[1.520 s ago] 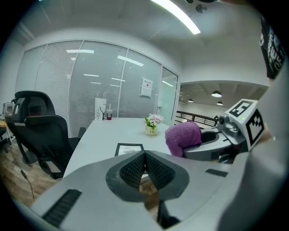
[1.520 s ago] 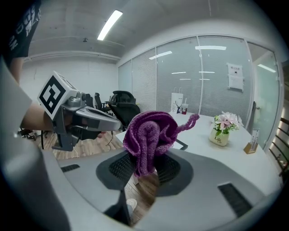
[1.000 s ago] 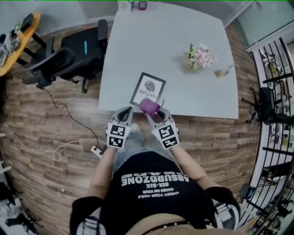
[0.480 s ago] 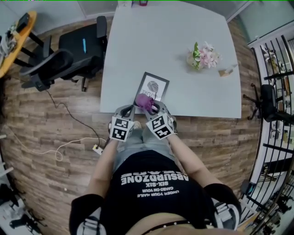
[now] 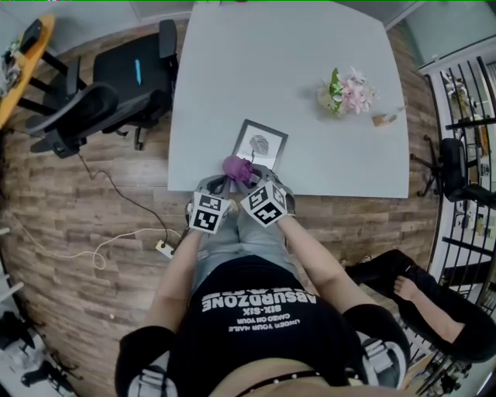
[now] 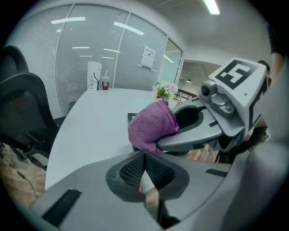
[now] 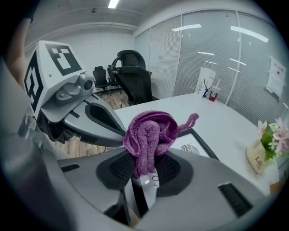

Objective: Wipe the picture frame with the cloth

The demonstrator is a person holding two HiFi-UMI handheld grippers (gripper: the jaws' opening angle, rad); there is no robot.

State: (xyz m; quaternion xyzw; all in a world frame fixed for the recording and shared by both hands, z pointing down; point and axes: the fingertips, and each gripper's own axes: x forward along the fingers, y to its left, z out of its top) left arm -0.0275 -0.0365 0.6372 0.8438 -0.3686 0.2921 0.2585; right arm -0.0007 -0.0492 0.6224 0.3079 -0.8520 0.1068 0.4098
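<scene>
The black T-shirt (image 5: 256,333) carries white print, upside down in the head view: "ABSURDZONE" in large letters, with "CAVED ON YOUR" in smaller letters beside it. The flower pot (image 7: 258,159) near the table's right edge bears letters beginning "Li". Lettering on the picture frame (image 5: 260,145) at the near edge is too small to read.

Bright, even light from ceiling strips (image 6: 211,5) (fisheye-bent, dark-cornered edges), foreground seemingly soft.

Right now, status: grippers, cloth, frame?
Left gripper shut, empty. Right gripper shut on purple cloth, at near edge of picture frame; contact unclear. No obstruction seen.
</scene>
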